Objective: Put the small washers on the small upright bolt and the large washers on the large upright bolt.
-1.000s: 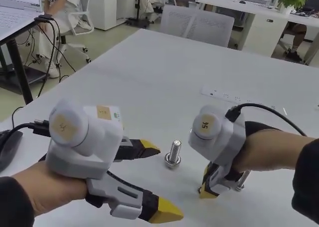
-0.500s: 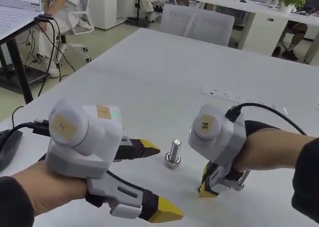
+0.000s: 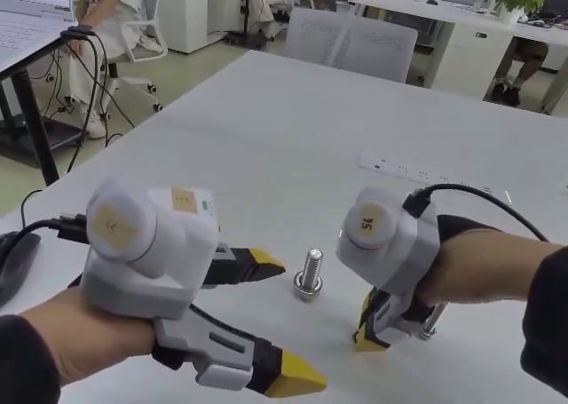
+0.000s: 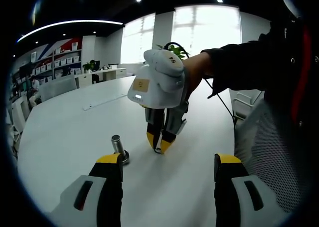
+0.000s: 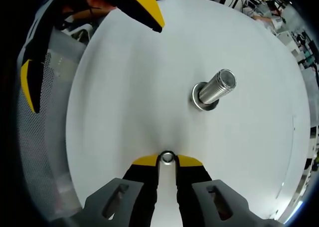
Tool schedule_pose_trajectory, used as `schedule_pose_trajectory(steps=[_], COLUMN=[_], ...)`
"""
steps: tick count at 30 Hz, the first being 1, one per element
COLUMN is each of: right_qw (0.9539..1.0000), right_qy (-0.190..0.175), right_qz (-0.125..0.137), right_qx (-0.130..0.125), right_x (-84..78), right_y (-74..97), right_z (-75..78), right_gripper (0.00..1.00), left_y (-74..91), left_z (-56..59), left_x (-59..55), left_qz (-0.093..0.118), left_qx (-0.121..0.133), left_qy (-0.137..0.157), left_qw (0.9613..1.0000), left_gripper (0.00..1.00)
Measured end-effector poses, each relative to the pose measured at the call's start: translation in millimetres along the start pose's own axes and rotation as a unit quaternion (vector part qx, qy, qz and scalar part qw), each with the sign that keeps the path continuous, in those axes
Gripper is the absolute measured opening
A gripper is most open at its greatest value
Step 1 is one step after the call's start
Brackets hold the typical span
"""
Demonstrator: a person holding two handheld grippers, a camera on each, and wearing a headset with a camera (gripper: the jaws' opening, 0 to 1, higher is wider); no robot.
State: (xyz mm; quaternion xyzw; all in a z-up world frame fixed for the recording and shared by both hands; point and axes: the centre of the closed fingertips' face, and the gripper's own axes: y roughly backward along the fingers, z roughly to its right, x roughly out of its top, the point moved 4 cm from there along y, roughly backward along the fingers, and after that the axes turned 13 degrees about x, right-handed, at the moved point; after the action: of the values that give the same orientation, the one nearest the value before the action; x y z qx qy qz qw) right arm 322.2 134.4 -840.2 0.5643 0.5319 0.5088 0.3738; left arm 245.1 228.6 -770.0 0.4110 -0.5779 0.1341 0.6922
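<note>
Two hand-held tools meet over a white bench [image 3: 293,129], one spread, one clenched on a washer.
The left tool [image 3: 282,322] lies level, its yellow-tipped jaws wide apart and empty, aimed across at the right tool [image 3: 366,335], which the hand tips steeply down at the bench. An upright bolt [image 3: 309,273] stands between them, a seated washer [image 5: 197,101] round its foot. The right gripper view makes plain what the head view leaves unclear: a small washer [image 5: 167,157] pinched between that tool's tips, near the bolt.
</note>
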Motion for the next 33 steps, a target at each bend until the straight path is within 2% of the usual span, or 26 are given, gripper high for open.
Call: schedule_pose_trajectory(steps=[8, 20, 33], right_qw=[1.0, 1.0, 0.9997], right_qy=[0.0, -0.006, -0.024], right_qz=[-0.008, -0.005, 0.003], right_qx=[-0.002, 0.003, -0.002], right_x=[-4.5, -13.1, -38.4], right_y=[0.9, 9.5, 20.6], right_z=[0.2, -10.5, -27.5], right_gripper=[0.14, 0.13, 0.13], left_y=[-0.6, -0.9, -2.3], left_z=[0.1, 0.4, 0.3], left_x=[0.0, -0.5, -0.8], left_qz=[-0.001, -0.003, -0.002], left_qx=[-0.001, -0.004, -0.007], left_qy=[0.0, -0.003, -0.004], left_qw=[1.0, 1.0, 1.0], left_gripper=[0.75, 0.75, 0.74])
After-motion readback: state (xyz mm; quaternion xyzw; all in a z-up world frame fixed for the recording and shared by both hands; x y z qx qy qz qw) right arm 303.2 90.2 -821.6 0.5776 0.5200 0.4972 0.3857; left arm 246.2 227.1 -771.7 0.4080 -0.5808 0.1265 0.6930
